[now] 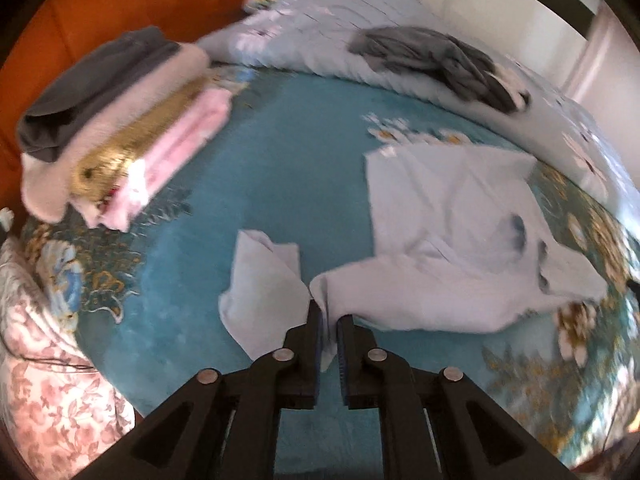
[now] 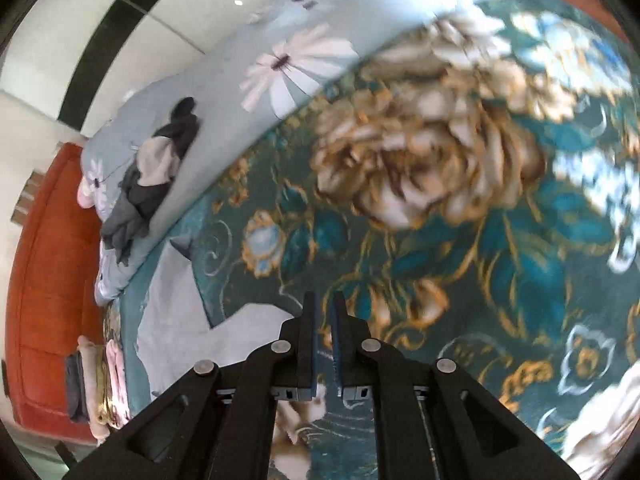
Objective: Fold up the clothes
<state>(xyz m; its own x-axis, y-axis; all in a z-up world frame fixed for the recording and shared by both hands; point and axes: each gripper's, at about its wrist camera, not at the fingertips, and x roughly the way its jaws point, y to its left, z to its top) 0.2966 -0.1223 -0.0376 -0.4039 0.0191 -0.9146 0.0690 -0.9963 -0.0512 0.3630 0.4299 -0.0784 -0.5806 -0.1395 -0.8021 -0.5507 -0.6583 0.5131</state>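
Both tools pointed steeply down at the bed. In the left wrist view the left tool (image 1: pixel 329 320) had its jaws parted only slightly, with a fold of the pale blue shirt (image 1: pixel 460 236) standing in the narrow gap; whether the pads were pressing the cloth or merely flanking it could not be told through the blur. The shirt lay spread on the teal floral blanket (image 1: pixel 288 152), one sleeve (image 1: pixel 264 284) doubled over just to the left of the tool, probably so that the garment could be narrowed before the body was folded.

The right tool (image 2: pixel 324 320) showed a thin slit between its jaws and appeared empty (no cloth was visible in that gap); it hung over the blanket's big rose print, beside the far edge of the same shirt.

At the head of the bed, near the orange headboard (image 1: pixel 100 4), a stack of folded clothes (image 1: pixel 120 128) sat well apart from the shirt, evidently the finished pile. A crumpled grey garment (image 1: pixel 436 64) waited on the daisy-print quilt (image 1: pixel 320 24), seemingly next in line.
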